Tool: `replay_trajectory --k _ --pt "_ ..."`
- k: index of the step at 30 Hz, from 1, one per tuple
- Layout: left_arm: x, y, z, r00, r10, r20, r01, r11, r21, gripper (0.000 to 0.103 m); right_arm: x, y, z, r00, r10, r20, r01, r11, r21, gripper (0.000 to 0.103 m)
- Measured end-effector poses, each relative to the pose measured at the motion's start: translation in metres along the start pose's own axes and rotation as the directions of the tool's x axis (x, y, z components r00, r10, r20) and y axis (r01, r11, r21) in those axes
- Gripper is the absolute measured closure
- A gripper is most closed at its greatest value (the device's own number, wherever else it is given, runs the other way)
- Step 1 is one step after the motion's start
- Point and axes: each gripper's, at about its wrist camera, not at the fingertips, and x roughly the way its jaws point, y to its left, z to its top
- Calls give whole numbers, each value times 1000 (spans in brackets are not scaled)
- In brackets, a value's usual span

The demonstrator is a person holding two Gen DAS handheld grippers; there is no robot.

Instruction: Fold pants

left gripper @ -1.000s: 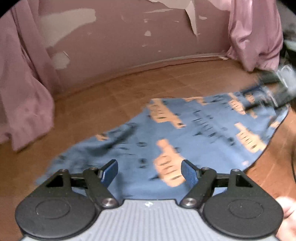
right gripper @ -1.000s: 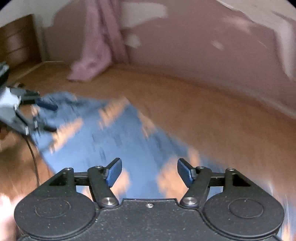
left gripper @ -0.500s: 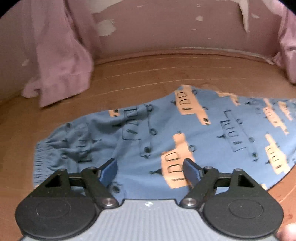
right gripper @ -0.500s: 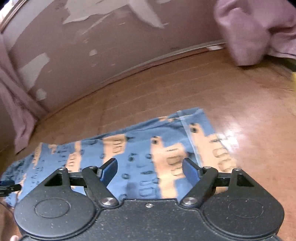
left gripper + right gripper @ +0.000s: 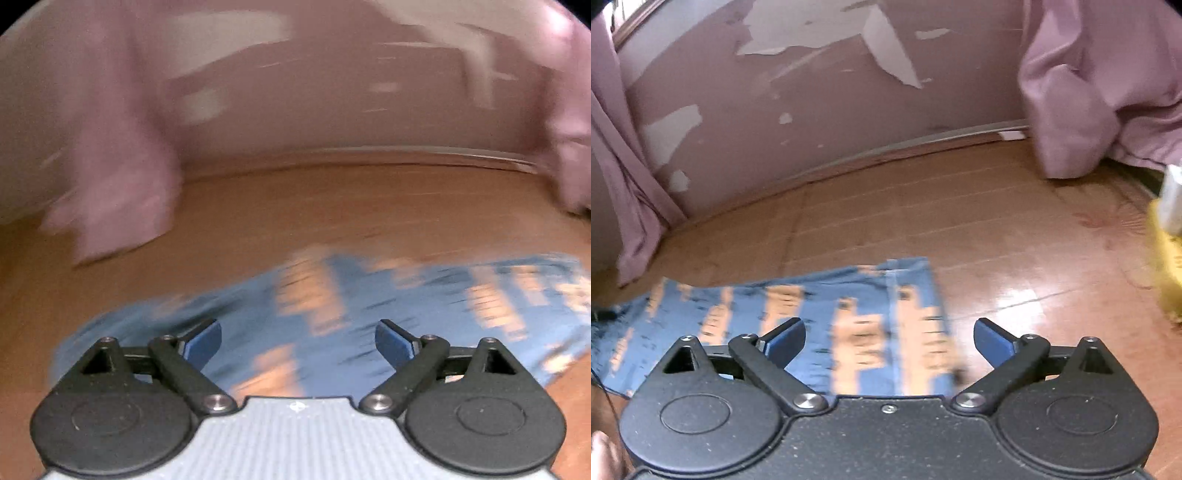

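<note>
Where pants (image 5: 820, 317) lie, curtain (image 5: 1082, 92) beyond.

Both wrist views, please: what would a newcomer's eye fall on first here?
First, the blue pants with orange print, spread flat on the wooden floor just ahead of the open right gripper and the open left gripper. Next, the pink wall behind, its paint peeling in pale patches, with mauve curtains bunched on the floor at either side.

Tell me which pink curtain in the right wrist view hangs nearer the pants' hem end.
The right-hand curtain, bunched on the floor beyond the pants hem; the left curtain hangs by the other end.
</note>
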Motion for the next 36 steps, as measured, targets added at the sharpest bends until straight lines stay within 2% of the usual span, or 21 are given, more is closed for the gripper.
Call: replay_trajectory --k 2,3,5,7,9,11,13,15,18,21,23,24,27,29,30,33,35,36 --pt "9 -48 24 995 -102 -9 102 989 109 6 -1 -14 0 1000 -9 -4 9 1000 -7 3" --pt "16 -72 37 988 -149 -26 152 974 170 6 3 -20 -2 1000 -5 -7 5 1000 -2 3" --pt "31 -127 62 970 -228 -86 243 922 300 6 4 -37 -7 999 15 -28 -14 999 33 3" --pt "48 -183 85 941 -287 -178 336 844 418 6 7 -48 -8 997 51 -52 -47 997 68 4" --pt "61 -232 101 918 -308 -249 395 760 517 6 6 -54 -9 996 73 -46 -69 995 78 5" --pt "74 -270 111 901 -325 -287 434 681 590 6 4 -56 -10 994 101 -46 -98 992 75 8" --pt "88 -296 115 881 -344 -324 472 619 627 6 7 -59 -11 991 124 -50 -120 990 74 9" --pt "104 -314 115 862 -366 -350 505 577 642 7 9 -59 -12 987 141 -73 -136 988 70 13" --pt "133 -325 113 837 -373 -400 547 563 620 13 12 -55 -14 987 130 -91 -128 991 30 13" --pt "164 -327 111 806 -347 -479 586 579 567 23 14 -54 -16 985 144 -100 -143 990 17 13" --pt "172 -326 110 779 -366 -509 618 591 520 31 15 -54 -17 982 157 -105 -156 988 23 13" --pt "173 -325 110 771 -375 -515 627 591 508 37 15 -54 -18 982 158 -104 -156 987 25 13" --pt "171 -326 110 762 -395 -513 639 583 502 61 15 -56 -17 982 158 -103 -156 987 35 13" --pt "169 -327 109 766 -397 -506 635 589 499 70 15 -57 -17 982 161 -101 -157 986 47 13" --pt "168 -326 110 769 -402 -498 633 591 500 78 15 -58 -17 982 162 -100 -158 986 53 13" --pt "166 -318 117 763 -428 -485 639 611 467 87 13 -59 -18 982 162 -93 -155 985 70 13" --pt "155 -314 120 774 -450 -446 631 611 479 88 12 -60 -19 982 168 -85 -162 984 77 13" --pt "146 -312 120 786 -459 -413 618 603 505 88 12 -59 -19 982 173 -79 -167 983 74 13"
